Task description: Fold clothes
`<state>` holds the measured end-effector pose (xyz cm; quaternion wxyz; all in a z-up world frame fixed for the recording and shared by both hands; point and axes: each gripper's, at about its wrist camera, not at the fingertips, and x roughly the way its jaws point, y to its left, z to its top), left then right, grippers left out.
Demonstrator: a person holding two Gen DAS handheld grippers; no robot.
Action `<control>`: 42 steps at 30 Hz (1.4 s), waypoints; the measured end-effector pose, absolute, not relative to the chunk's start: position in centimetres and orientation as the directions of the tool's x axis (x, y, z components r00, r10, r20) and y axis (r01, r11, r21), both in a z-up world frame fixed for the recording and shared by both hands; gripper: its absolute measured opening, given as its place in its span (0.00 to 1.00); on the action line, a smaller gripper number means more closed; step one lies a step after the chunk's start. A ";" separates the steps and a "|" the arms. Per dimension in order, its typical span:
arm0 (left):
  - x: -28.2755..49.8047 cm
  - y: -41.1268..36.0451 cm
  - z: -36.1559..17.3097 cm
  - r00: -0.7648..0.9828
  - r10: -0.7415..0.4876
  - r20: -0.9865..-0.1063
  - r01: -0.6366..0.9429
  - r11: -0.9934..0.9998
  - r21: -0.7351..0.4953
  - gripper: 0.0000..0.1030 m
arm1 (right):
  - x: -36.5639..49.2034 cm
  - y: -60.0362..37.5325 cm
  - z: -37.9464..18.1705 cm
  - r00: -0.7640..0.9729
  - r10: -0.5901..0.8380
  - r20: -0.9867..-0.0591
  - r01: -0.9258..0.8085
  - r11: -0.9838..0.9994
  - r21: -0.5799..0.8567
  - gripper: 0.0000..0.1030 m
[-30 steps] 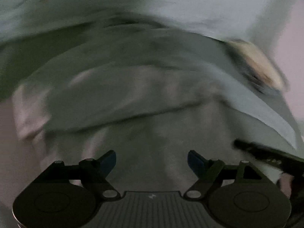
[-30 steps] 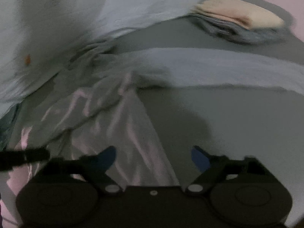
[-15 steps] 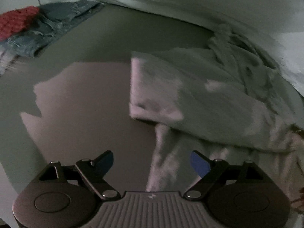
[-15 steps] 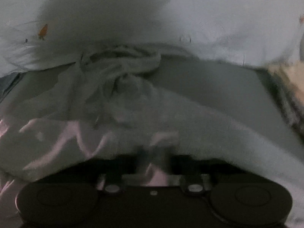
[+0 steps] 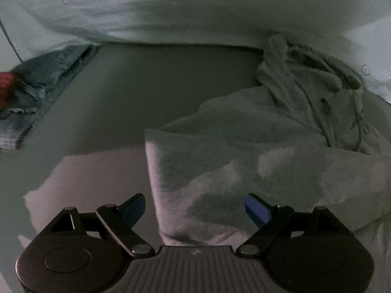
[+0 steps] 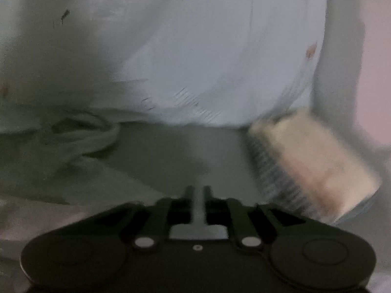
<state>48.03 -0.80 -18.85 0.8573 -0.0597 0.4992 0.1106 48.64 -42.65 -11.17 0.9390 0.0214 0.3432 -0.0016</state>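
Note:
A pale grey zip-up hoodie (image 5: 268,146) lies crumpled on the grey bed sheet (image 5: 158,85), hood towards the quilt and zipper showing at the right. My left gripper (image 5: 195,208) hovers open and wide above the hoodie's near-left edge, and the cloth under it is not pinched. In the blurred right wrist view the hoodie (image 6: 73,146) lies to the left. My right gripper (image 6: 199,190) is over bare sheet (image 6: 171,151). Its jaws are opening from a narrow gap, and I see nothing between them.
A white quilt with a carrot print (image 5: 171,7) is bunched along the back and fills the top of the right wrist view (image 6: 195,48). Folded jeans (image 5: 41,85) and something red (image 5: 6,85) lie at the left. A folded beige and grey stack (image 6: 312,156) sits at the right.
The right gripper closed on hoodie cloth half a second ago; now no cloth is in it and its view has swung right to the beige stack. The left gripper moved nearer the hoodie's edge.

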 end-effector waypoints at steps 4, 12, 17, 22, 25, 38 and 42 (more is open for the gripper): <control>48.9 -1.2 -20.6 0.441 0.117 -0.890 -0.223 0.975 0.017 0.87 | 48.1 -39.5 -14.0 0.705 0.165 -0.689 -0.054 0.982 0.180 0.59; 48.9 0.2 -20.4 0.435 0.075 -0.897 -0.243 0.969 -0.037 0.92 | 49.9 -34.7 -16.3 0.723 0.095 -0.684 -0.080 0.995 0.054 0.09; 47.9 0.8 -16.2 0.562 0.081 -0.823 -0.229 0.972 -0.060 0.93 | 49.1 -35.0 -10.4 0.850 0.028 -0.526 -0.104 0.988 -0.115 0.09; 48.9 -0.3 -16.1 0.584 0.098 -0.806 -0.199 0.980 -0.025 0.94 | 50.3 -40.3 -10.7 0.825 -0.193 -0.531 0.112 0.977 -0.181 0.09; 49.8 -1.8 -17.6 0.562 0.084 -0.823 -0.159 0.987 -0.008 0.94 | 50.6 -42.2 -12.5 0.794 -0.186 -0.579 0.130 0.982 -0.136 0.10; 54.3 -3.0 -20.7 0.602 0.332 -0.726 -0.124 0.937 0.325 0.93 | 48.1 -46.5 -13.1 0.768 -0.243 -0.593 0.267 0.962 -0.049 0.10; 57.0 -1.0 -21.2 0.604 0.285 -0.744 -0.144 0.958 0.250 0.94 | 47.4 -46.3 -13.5 0.756 -0.246 -0.606 0.263 0.963 -0.063 0.10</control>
